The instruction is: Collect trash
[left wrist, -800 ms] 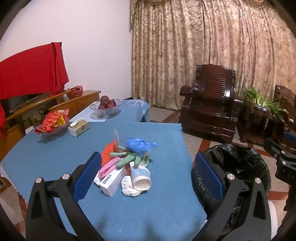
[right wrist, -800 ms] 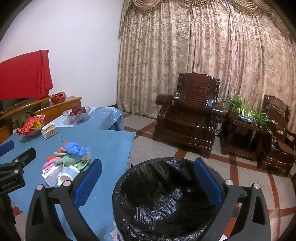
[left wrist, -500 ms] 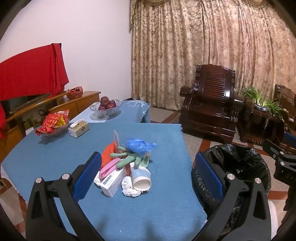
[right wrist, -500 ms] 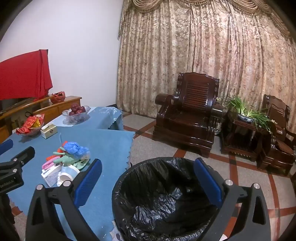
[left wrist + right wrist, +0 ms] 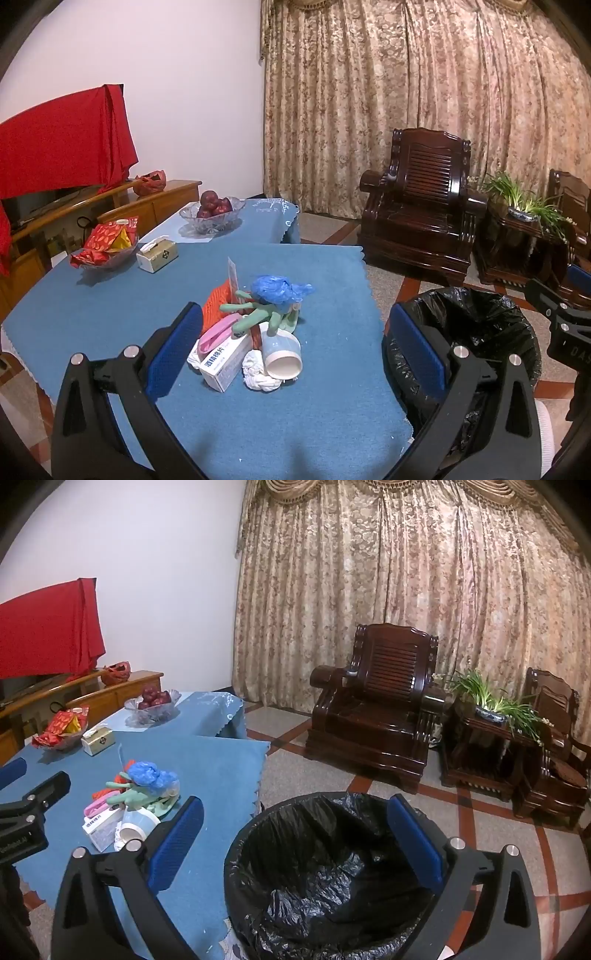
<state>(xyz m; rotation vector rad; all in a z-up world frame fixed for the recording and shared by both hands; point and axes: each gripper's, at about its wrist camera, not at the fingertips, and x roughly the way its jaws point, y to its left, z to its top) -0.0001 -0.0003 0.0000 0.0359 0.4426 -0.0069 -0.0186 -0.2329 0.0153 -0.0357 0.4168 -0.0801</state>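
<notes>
A heap of trash (image 5: 255, 325) lies on the blue tablecloth (image 5: 110, 306): a tipped paper cup (image 5: 282, 354), a white carton (image 5: 223, 363), crumpled tissue (image 5: 258, 376), a pink piece, green gloves (image 5: 266, 314), a blue plastic wad (image 5: 275, 288) and orange netting. My left gripper (image 5: 295, 350) hovers open just short of the heap, holding nothing. A bin lined with a black bag (image 5: 332, 878) stands on the floor by the table's right edge. My right gripper (image 5: 295, 834) is open above the bin's near rim, empty. The heap (image 5: 129, 801) shows left of it.
Further back on the table sit a tissue box (image 5: 157, 254), a dish of red snack packets (image 5: 105, 247) and a glass bowl of red fruit (image 5: 212, 214). A dark wooden armchair (image 5: 376, 716), a plant stand (image 5: 491, 716) and a sideboard (image 5: 92, 214) ring the room.
</notes>
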